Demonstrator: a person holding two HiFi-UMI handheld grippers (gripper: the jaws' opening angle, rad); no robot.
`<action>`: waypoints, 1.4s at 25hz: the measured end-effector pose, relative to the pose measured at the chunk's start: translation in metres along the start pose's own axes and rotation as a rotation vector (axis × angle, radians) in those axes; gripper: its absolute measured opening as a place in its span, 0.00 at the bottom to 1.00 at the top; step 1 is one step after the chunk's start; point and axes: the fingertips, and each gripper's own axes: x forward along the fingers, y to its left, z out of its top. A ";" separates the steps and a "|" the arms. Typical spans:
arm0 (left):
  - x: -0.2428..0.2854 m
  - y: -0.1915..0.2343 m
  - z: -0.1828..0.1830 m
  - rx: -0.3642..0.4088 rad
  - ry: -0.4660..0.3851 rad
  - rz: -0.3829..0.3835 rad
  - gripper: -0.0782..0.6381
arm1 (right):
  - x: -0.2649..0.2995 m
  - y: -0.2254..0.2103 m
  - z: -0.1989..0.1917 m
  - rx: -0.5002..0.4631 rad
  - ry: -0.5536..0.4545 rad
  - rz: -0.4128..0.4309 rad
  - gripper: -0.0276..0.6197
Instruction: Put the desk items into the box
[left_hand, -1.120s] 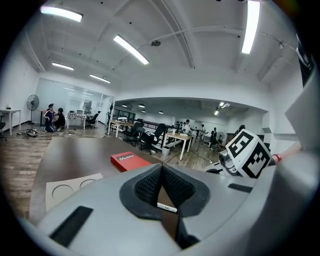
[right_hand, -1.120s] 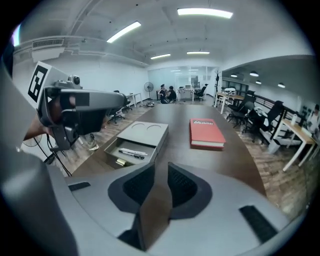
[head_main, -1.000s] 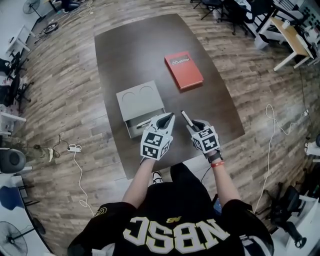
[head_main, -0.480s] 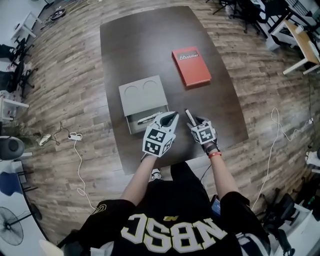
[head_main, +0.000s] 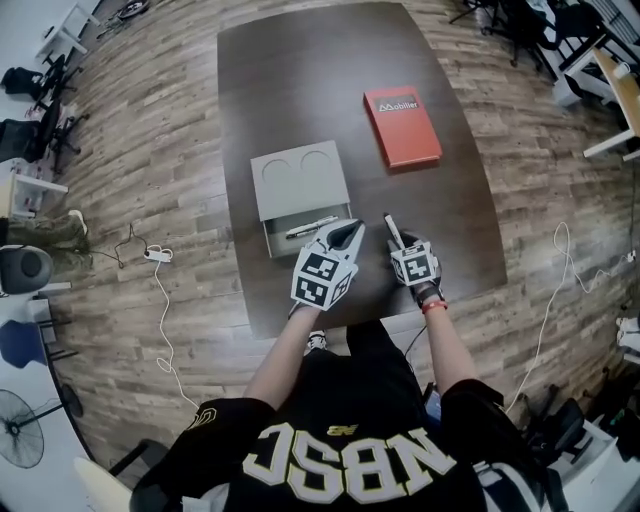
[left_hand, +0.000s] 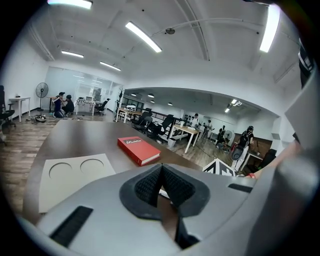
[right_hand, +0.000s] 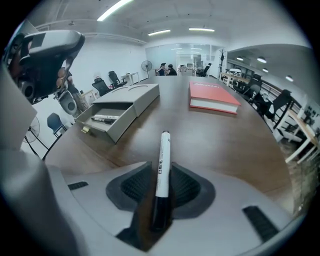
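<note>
A white marker with a black cap (right_hand: 162, 160) lies between the pads of my right gripper (right_hand: 162, 172) and points away over the dark table; the jaws are closing on it and the pads touch its sides. In the head view the marker (head_main: 391, 229) sticks out ahead of the right gripper (head_main: 397, 240), right of the grey box (head_main: 297, 178). The box's drawer (head_main: 305, 232) stands pulled out with a pen (head_main: 312, 227) in it. My left gripper (head_main: 350, 228) hovers at the drawer's right front corner, shut and empty, its pads (left_hand: 150, 182) meeting.
A red book (head_main: 402, 127) lies flat at the table's far right, beyond the right gripper. The dark wooden table (head_main: 300, 80) ends just in front of the person. Office desks, chairs and cables stand on the wooden floor around it.
The head view has shifted a little. Both grippers stay beside the open drawer, and the marker remains between the right jaws.
</note>
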 end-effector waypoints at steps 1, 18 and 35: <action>-0.001 0.002 -0.001 -0.001 0.001 0.006 0.13 | -0.001 0.001 0.002 -0.006 -0.004 -0.005 0.21; -0.020 0.017 0.008 -0.002 -0.029 0.052 0.13 | -0.012 0.008 0.025 -0.005 -0.044 0.007 0.15; -0.062 0.050 0.033 0.003 -0.092 0.155 0.13 | -0.089 0.057 0.139 -0.208 -0.238 0.156 0.15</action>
